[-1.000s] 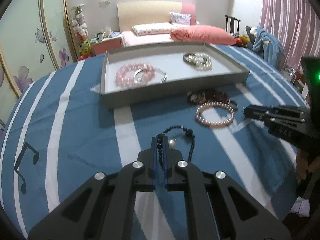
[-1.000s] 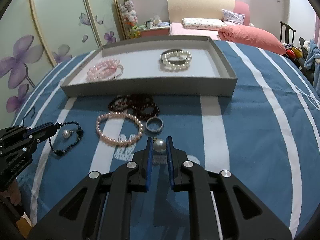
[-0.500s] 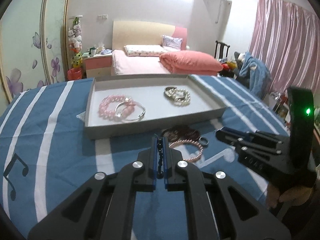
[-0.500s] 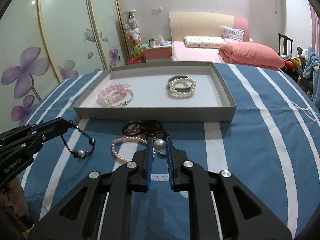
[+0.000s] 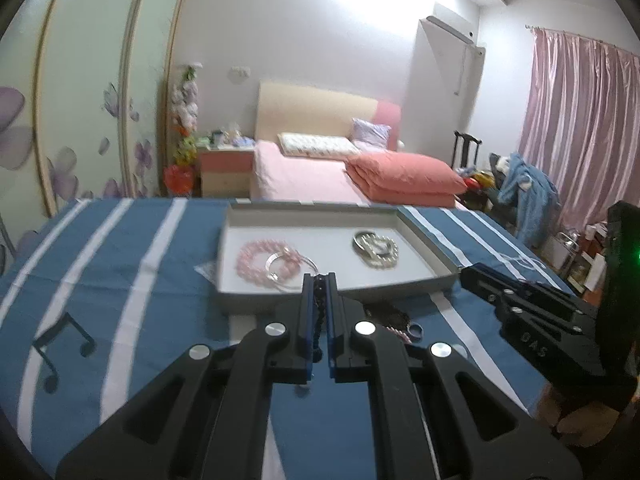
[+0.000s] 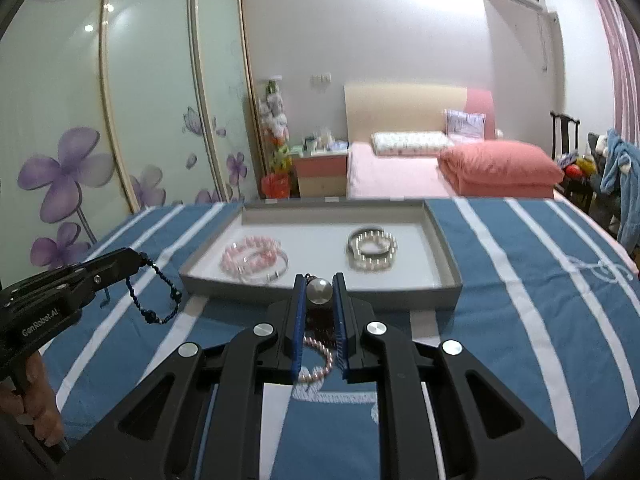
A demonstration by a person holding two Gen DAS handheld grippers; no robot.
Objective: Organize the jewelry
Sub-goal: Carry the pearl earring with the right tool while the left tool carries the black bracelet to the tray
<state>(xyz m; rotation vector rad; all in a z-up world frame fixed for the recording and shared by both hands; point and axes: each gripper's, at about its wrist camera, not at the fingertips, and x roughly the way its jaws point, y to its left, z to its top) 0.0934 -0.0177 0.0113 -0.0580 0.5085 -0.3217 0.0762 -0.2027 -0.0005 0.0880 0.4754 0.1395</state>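
Two grippers are in view above a blue cloth (image 6: pixel 520 280) with white stripes. The left gripper (image 5: pixel 319 284) has its jaws closed down narrow on a dark bead bracelet (image 6: pixel 154 292); from the right wrist view the bracelet hangs as a loop below the fingertips, clear of the cloth. The right gripper (image 6: pixel 319 284) is clamped on a grey pearl (image 6: pixel 319 291), held between its blue pads near the tips, with a small link showing at the pearl's upper left (whether a chain hangs from it cannot be told).

A grey tray (image 6: pixel 448 264) lies on the cloth just beyond both grippers. Inside it, toward the left, a pink bead bracelet (image 6: pixel 248 254) sits with a thin silver bangle (image 6: pixel 276 268) overlapping it. Toward the right of the tray lies a white pearl bracelet (image 6: pixel 374 254), touching a metal band.

On the cloth, nearer than the tray, a pink pearl bracelet (image 6: pixel 320 364) is partly hidden behind the right gripper's fingers. In the left wrist view, a dark red bead strand (image 5: pixel 386 314) and a small ring (image 5: pixel 415 332) lie beside the left gripper, outside the tray.

A hand (image 6: pixel 34 392) grips the left gripper's handle at the lower left of the right wrist view. A bed (image 6: pixel 400 168) with a pink quilt stands behind the cloth-covered surface.
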